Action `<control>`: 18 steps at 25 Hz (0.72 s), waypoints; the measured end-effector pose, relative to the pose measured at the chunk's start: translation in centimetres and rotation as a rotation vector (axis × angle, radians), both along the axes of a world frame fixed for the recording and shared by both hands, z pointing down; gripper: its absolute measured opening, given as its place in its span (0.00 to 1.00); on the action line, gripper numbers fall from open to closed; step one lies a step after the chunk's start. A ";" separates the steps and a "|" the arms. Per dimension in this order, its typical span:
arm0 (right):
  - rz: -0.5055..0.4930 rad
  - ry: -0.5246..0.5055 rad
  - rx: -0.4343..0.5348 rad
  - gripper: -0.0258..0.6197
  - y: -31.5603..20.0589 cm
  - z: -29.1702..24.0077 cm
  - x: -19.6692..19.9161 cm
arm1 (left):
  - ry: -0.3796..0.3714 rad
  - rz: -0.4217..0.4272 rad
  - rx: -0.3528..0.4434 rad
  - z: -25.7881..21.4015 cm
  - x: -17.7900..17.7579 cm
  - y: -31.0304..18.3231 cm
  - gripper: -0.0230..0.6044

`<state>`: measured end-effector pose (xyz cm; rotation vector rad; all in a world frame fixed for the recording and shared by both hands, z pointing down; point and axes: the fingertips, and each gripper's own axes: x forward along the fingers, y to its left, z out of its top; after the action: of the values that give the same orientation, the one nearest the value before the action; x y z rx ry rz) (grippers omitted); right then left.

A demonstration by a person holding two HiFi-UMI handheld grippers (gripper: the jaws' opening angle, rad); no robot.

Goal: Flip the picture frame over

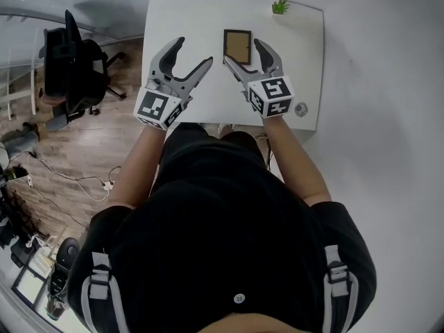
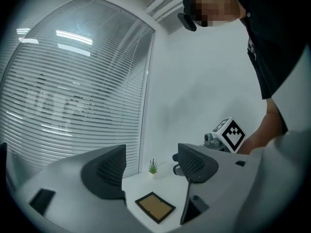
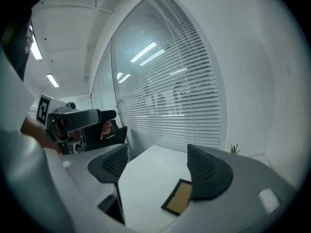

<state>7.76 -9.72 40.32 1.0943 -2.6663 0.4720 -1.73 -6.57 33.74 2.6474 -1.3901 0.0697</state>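
Note:
A small picture frame (image 1: pixel 237 46) with a black border and a tan panel lies flat on the white table (image 1: pixel 194 19). My right gripper (image 1: pixel 243 50) is open just in front of it, its jaws spread to either side of the frame's near edge without touching. In the right gripper view the frame (image 3: pixel 178 197) lies partly behind the right jaw. My left gripper (image 1: pixel 194 53) hovers open and empty to the left of the frame. The left gripper view shows the frame (image 2: pixel 155 207) low between the jaws and the right gripper (image 2: pixel 224 136) beyond.
A small green plant (image 1: pixel 280 5) stands at the table's far right corner, and a round grey fitting (image 1: pixel 300 109) sits by the near right edge. A black office chair (image 1: pixel 73 64) stands on the wooden floor to the left. Cables (image 1: pixel 76 179) trail across the floor.

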 end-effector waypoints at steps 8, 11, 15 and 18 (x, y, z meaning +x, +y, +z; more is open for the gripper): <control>0.113 0.056 -0.082 0.64 -2.5 6.2 -1.3 | -0.032 0.034 -0.052 4.8 -1.4 -1.5 0.57; 0.153 0.090 -0.118 0.64 -3.3 9.0 -1.6 | -0.034 0.059 -0.070 6.5 -1.8 -2.2 0.57; 0.217 0.121 -0.163 0.64 -3.8 12.2 -1.9 | -0.023 0.078 -0.095 8.6 -2.7 -2.7 0.57; 0.249 0.144 -0.185 0.63 -4.4 14.3 -2.3 | -0.034 0.085 -0.127 10.4 -3.4 -3.1 0.57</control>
<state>5.42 -14.12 54.63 1.3524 -2.3217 0.6439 -5.14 -9.70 44.09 2.6103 -1.2382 0.2074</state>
